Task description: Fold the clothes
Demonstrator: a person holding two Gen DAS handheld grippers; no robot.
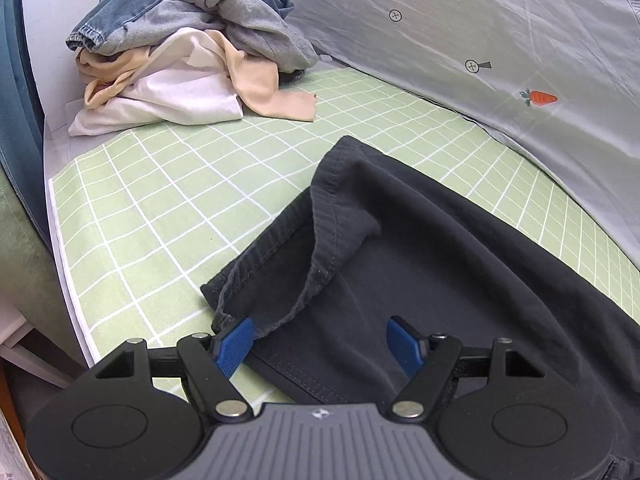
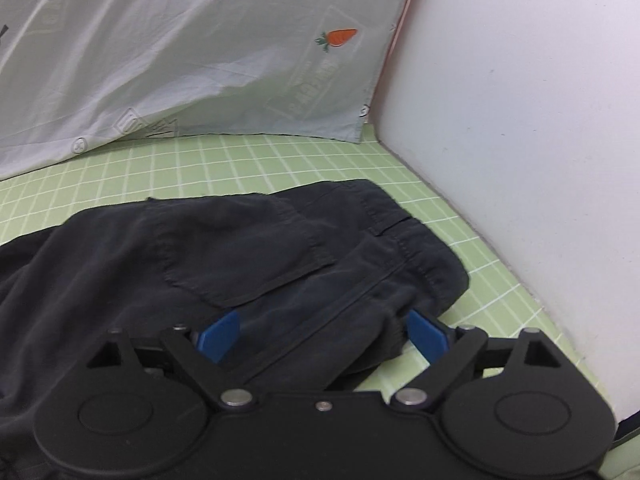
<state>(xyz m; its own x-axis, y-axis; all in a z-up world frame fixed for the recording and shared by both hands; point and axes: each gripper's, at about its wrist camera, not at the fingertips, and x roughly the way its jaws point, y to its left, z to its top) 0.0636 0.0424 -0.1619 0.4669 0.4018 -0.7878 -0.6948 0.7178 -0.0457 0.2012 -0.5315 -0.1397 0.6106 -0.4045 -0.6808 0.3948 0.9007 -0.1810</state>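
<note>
Dark charcoal trousers (image 1: 420, 248) lie flat on the green checked mat (image 1: 160, 216). In the left wrist view the hem end of a leg is partly folded over itself. My left gripper (image 1: 320, 340) is open, its blue fingertips straddling the hem edge close above the cloth. In the right wrist view the trousers (image 2: 248, 248) show a back pocket and the waistband end. My right gripper (image 2: 324, 332) is open, its blue pads either side of the waistband cloth. I cannot tell if either gripper touches the fabric.
A pile of unfolded clothes (image 1: 192, 48), denim, grey, beige and white, sits at the mat's far left corner. A grey printed sheet (image 1: 500, 52) hangs along the back. A white wall (image 2: 520, 140) bounds the mat's right side. The mat's left edge (image 1: 60, 248) drops off.
</note>
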